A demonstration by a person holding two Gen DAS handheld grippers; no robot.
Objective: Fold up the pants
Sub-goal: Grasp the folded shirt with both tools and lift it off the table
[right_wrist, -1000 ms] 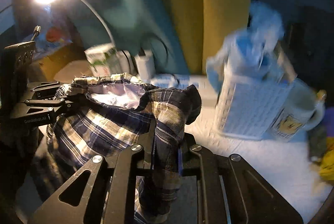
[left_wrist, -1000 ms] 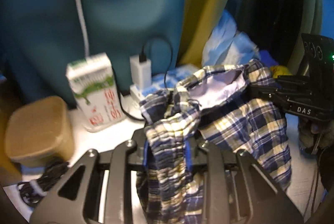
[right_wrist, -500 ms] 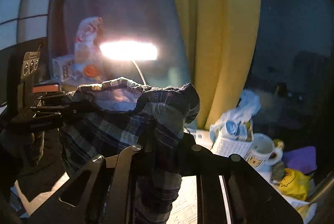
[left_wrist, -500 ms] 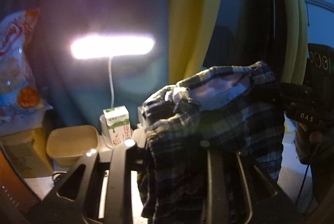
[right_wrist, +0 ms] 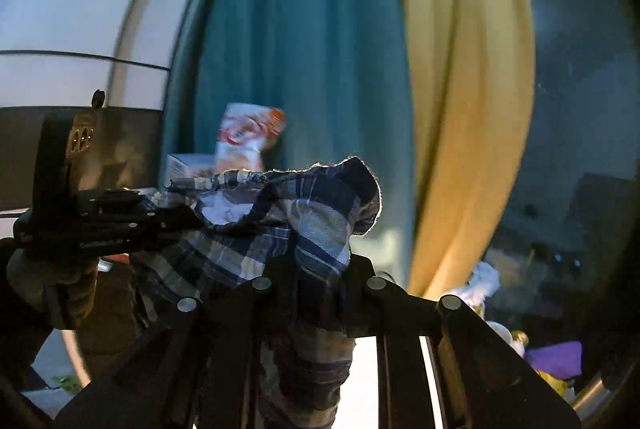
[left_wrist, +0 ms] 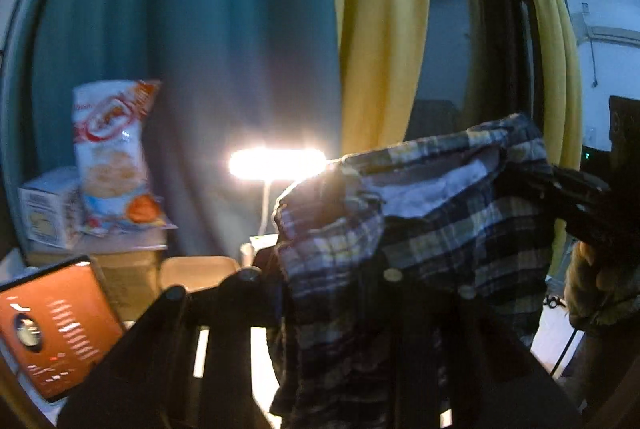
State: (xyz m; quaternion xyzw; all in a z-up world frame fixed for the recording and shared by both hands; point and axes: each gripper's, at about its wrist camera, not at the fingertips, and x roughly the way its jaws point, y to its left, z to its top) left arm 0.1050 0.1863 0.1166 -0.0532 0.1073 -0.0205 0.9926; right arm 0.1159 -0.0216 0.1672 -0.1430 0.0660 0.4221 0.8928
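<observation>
The blue, white and yellow plaid pants (left_wrist: 448, 229) hang in the air between my two grippers, waistband up and open, pale lining showing. My left gripper (left_wrist: 320, 289) is shut on one end of the waistband; the cloth hangs down between its fingers. It also shows in the right wrist view (right_wrist: 176, 221) at the left. My right gripper (right_wrist: 316, 277) is shut on the other end of the pants (right_wrist: 304, 229). It shows in the left wrist view (left_wrist: 560, 189) at the right, held by a gloved hand.
Teal curtain (left_wrist: 200, 49) and yellow curtain (left_wrist: 380, 29) hang behind. A lit lamp (left_wrist: 276, 161) glows below them. A snack bag (left_wrist: 112, 149) and a box (left_wrist: 48, 205) stand at left, an orange-screen device (left_wrist: 56, 325) lower left. A cup and purple cloth (right_wrist: 556, 357) lie lower right.
Both grippers have lifted the pants well above the table. The views have tilted up: the milk carton and basket dropped out of sight, curtains and lamp now fill the frames.
</observation>
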